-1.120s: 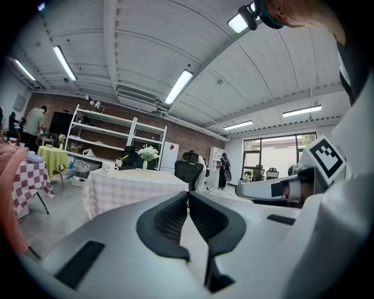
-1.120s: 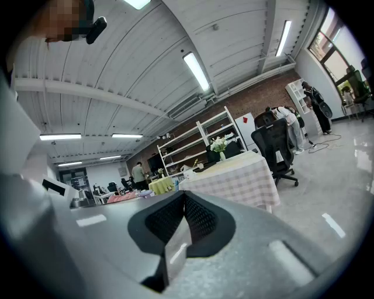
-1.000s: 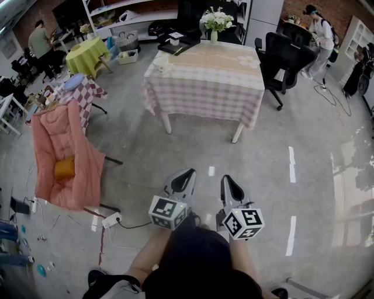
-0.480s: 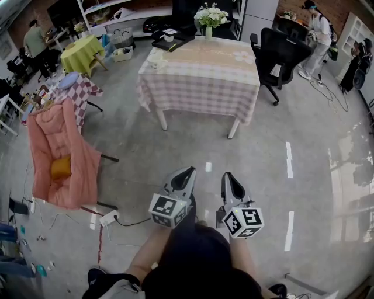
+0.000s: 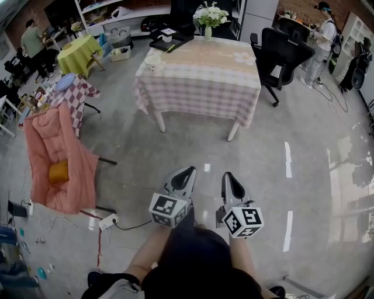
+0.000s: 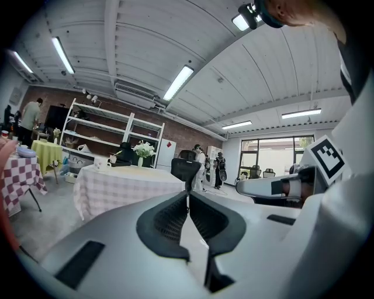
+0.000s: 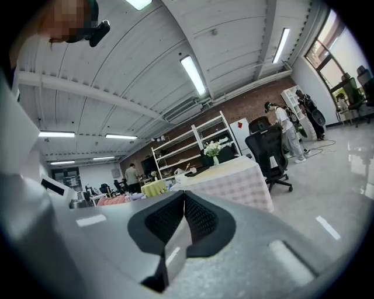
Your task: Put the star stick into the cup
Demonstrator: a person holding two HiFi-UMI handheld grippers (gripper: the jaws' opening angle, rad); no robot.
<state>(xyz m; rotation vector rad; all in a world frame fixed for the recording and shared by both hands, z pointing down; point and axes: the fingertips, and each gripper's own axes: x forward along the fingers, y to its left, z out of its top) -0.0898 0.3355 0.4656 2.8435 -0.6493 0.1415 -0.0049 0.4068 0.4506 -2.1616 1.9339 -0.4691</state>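
A table with a pink checked cloth point(image 5: 198, 87) stands far ahead across the floor. Near its left corner sits a small white cup point(image 5: 153, 60), which the left gripper view shows too point(image 6: 98, 163). From here I cannot pick out the star stick. My left gripper point(image 5: 188, 173) and right gripper point(image 5: 228, 177) are held side by side low in the head view, pointing at the table. Both are shut with nothing between the jaws, as their own views confirm point(image 6: 187, 198) point(image 7: 184, 195).
A vase of white flowers point(image 5: 208, 16) and a black tray point(image 5: 169, 41) are at the table's far edge. A black office chair point(image 5: 283, 55) stands to its right. At the left a pink jacket hangs over a chair point(image 5: 55, 157), with cables on the floor point(image 5: 111, 221). People stand far off.
The table and the pink-jacket chair have shifted left and a little nearer in the head view. Both grippers keep their places in the picture, still shut.
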